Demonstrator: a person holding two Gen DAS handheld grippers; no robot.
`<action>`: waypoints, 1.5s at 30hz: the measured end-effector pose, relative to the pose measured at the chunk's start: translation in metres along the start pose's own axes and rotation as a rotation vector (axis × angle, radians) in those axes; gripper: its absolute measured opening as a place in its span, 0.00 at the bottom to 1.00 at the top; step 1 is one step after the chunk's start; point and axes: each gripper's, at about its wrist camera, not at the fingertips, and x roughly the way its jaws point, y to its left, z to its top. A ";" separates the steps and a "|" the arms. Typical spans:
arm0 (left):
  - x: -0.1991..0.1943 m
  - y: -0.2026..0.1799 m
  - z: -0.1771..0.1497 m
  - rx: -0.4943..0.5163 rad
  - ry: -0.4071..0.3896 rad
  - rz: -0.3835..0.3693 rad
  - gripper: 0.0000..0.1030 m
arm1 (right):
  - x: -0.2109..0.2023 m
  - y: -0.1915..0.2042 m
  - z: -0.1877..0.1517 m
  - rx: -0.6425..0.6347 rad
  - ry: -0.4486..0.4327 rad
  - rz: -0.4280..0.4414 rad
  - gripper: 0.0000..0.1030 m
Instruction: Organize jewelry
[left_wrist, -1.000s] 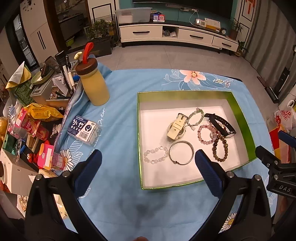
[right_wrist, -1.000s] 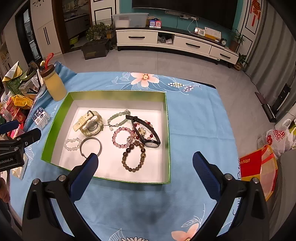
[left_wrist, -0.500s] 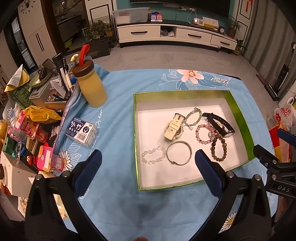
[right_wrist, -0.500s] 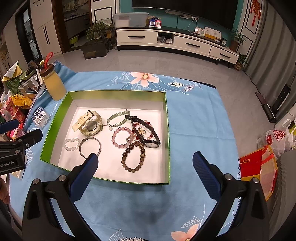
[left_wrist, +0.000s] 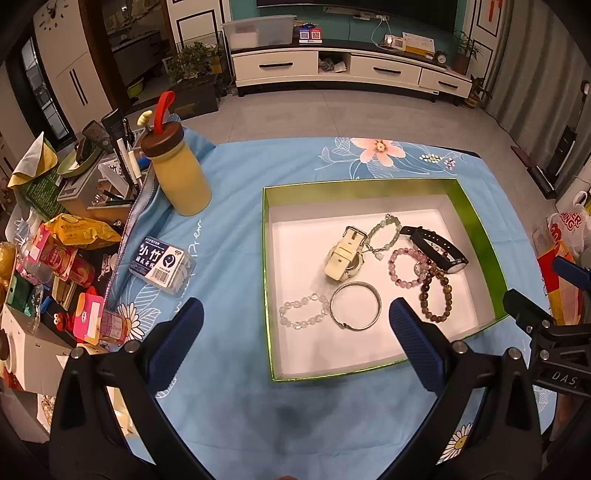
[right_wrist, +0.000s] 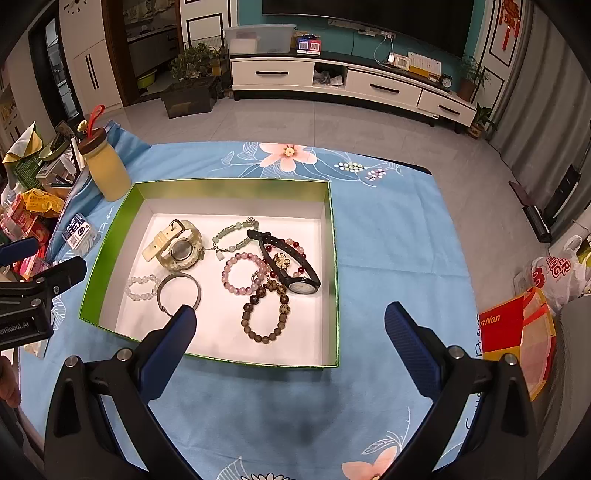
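**Seven pieces in one box, both grippers empty**

Green box (right_wrist: 330, 258) on the blue-clothed counter (right_wrist: 388, 236) holds 2 watches: cream (right_wrist: 177, 249), black (right_wrist: 291, 267). Also 1 metal bangle (right_wrist: 179, 291) and at least 4 bead bracelets: clear (right_wrist: 140, 286), pale green (right_wrist: 232, 236), pink (right_wrist: 242, 273), brown (right_wrist: 266, 314). Left gripper (left_wrist: 295, 319) and right gripper (right_wrist: 290, 325) hover at the near edge, fingers spread, holding nothing. Readable: "小竹" on a clear pack (left_wrist: 162, 266), "DAS" and "nRoboLAI" on the gripper bodies.

A shallow green-walled, white-floored cardboard box (right_wrist: 236, 192) lies ahead of both tongs. Inside lie a cream plastic watch (right_wrist: 177, 249), a pale green bead bracelet (right_wrist: 231, 236), a black slim watch (right_wrist: 291, 264), a pink bead bracelet (right_wrist: 242, 273), a brown bead bracelet (right_wrist: 264, 314), a silver metal bangle (right_wrist: 179, 293) and a clear bead bracelet (right_wrist: 142, 286).
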 end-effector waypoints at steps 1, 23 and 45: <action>0.000 0.000 0.000 0.002 -0.001 0.002 0.98 | 0.000 0.001 0.000 0.000 0.000 -0.001 0.99; 0.000 0.001 0.002 -0.011 0.006 -0.005 0.98 | 0.000 0.001 0.000 0.001 -0.003 0.001 0.99; 0.002 0.001 0.000 -0.007 0.015 -0.001 0.98 | -0.002 0.001 0.002 0.002 -0.002 0.001 0.99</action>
